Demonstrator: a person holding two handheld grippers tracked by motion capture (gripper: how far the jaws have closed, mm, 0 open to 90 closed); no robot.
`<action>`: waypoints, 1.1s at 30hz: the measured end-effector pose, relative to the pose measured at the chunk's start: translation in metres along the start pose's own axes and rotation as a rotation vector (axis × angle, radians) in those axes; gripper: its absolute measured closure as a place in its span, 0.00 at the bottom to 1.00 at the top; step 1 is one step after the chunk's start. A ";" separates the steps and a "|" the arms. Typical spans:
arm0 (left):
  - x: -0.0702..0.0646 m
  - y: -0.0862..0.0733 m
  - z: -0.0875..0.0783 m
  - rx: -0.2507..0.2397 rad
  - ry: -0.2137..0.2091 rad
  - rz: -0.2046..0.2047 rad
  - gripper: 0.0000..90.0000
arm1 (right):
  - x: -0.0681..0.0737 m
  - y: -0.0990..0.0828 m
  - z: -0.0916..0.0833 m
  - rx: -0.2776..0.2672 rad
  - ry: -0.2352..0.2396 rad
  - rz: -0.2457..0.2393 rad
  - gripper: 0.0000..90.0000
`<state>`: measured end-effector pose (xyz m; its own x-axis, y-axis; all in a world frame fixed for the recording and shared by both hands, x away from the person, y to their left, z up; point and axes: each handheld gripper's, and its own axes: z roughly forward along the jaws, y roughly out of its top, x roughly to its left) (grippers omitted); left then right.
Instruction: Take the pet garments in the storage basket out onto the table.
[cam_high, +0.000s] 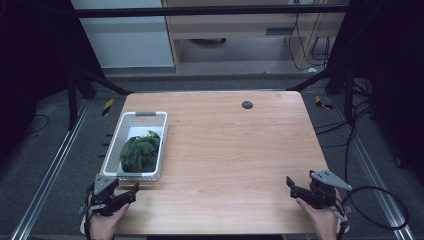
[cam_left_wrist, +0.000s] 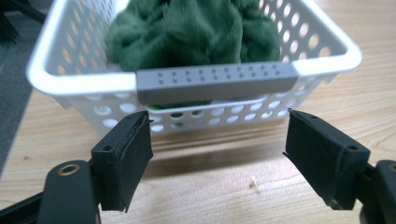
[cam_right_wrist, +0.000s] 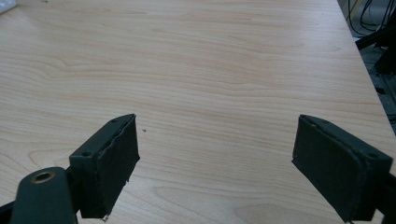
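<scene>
Left claw (cam_left_wrist: 217, 154) gapes empty before the basket (cam_left_wrist: 217, 84) holding the cloth (cam_left_wrist: 187, 32); centre on its handle first. Right claw (cam_right_wrist: 215, 168) released, idle.

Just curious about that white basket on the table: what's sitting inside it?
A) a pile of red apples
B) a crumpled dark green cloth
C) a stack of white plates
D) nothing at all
B: a crumpled dark green cloth lies bunched up inside the white basket, as the high view and the left gripper view both show.
</scene>
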<state>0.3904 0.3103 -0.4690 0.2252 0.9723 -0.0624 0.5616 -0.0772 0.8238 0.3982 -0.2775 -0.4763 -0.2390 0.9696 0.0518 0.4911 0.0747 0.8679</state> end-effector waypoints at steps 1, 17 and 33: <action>0.000 0.000 0.000 0.000 0.000 0.000 0.25 | 0.000 0.000 0.000 0.000 0.000 0.000 0.16; 0.003 0.004 -0.012 -0.020 -0.016 -0.066 0.26 | 0.001 -0.001 0.000 0.005 0.003 -0.006 0.15; -0.001 0.019 -0.024 -0.065 -0.042 -0.075 0.26 | 0.008 -0.001 0.003 0.010 0.019 -0.032 0.14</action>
<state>0.3819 0.3132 -0.4400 0.2189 0.9645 -0.1478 0.5253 0.0112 0.8508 0.3983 -0.2692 -0.4782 -0.2705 0.9621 0.0338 0.4918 0.1079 0.8640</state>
